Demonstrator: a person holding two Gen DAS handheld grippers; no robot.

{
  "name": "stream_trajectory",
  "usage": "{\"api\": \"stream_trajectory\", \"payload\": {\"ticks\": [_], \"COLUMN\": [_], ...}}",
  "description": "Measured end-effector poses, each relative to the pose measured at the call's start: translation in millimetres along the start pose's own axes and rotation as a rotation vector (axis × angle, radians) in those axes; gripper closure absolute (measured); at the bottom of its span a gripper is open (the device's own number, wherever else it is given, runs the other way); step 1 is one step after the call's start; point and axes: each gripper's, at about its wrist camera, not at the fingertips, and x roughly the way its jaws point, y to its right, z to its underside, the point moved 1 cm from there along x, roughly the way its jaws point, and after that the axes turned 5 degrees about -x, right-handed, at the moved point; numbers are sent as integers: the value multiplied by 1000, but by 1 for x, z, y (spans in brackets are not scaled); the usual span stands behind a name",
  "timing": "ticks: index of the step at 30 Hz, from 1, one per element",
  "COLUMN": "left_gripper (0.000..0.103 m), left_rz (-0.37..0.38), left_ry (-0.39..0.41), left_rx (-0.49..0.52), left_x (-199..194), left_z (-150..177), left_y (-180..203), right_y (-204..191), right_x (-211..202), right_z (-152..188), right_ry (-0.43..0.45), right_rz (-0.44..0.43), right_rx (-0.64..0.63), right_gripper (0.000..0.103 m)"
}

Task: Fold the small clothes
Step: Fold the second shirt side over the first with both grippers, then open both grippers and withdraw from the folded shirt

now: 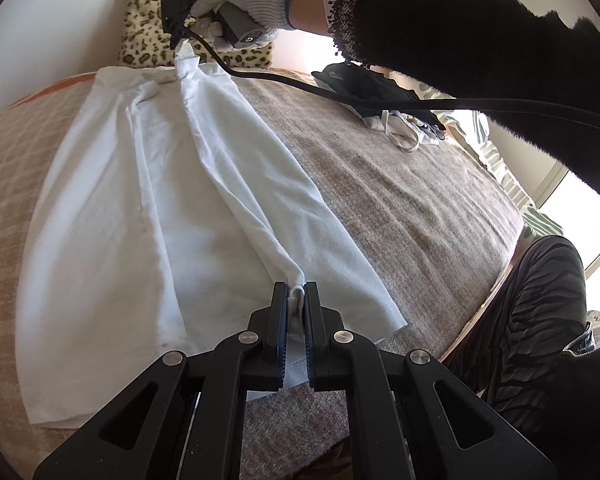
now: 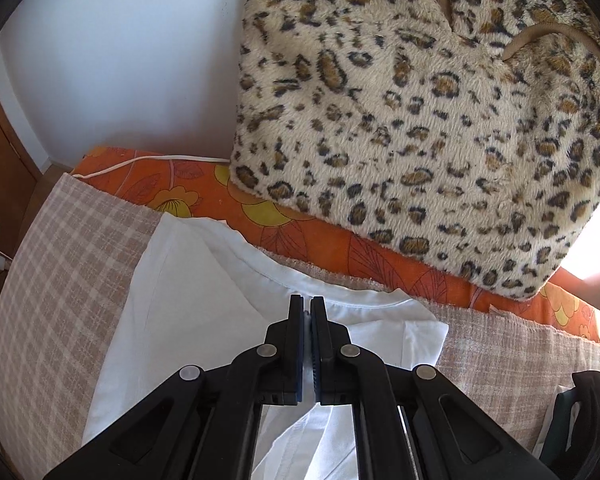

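Note:
A white T-shirt lies on a beige checked blanket, its right side lifted into a long ridge. My left gripper is shut on the shirt's near hem. My right gripper, held by a gloved hand, is shut on the far end of the ridge near the collar. In the right wrist view the right gripper is pinched on the white shirt just above the collar; the pinched cloth is mostly hidden between the pads.
A leopard-print cushion stands at the far edge on an orange flowered sheet. A pile of dark and white clothes lies at the far right. A black cable hangs across. The person's leg is at right.

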Motion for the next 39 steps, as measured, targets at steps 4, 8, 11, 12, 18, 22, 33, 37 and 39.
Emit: {"api": "stream_trajectory", "payload": {"ticks": [4,8,11,12,18,22,33,37,39], "left_gripper": [97,97,97,97,97,97,72,72,72], "left_rz": [-18,-50,-63,-68,-106,-133,-185,-138,-129], "left_ry": [8,24,34,39,98,69,55,104,131], "left_rx": [2,2,-17,-20,4,-18,-35,-23,14], "left_x": [-2,-5,-7,-8,-19,-16,-28,-51,-65], "left_z": [0,0,1,1,0,1,6,6,7], "left_y": [-3,-6,-11,-11,-6,-12,-15,-3,5], "right_y": [1,4,7,7,6,14,3,10,14], "right_x": [12,22,30,32,39,44,18,-27,-54], "right_z": [1,1,-1,-1,-3,-5,2,13,27], "right_ry": [-14,-22,-25,-27,-20,-32,19,70,98], "right_rz": [-2,-11,-16,-15,-22,-51,-70,-52,-64], "right_rx": [12,39,65,71,112,120,79,55,45], "right_gripper": [102,102,102,102,102,101,69,65,65]}}
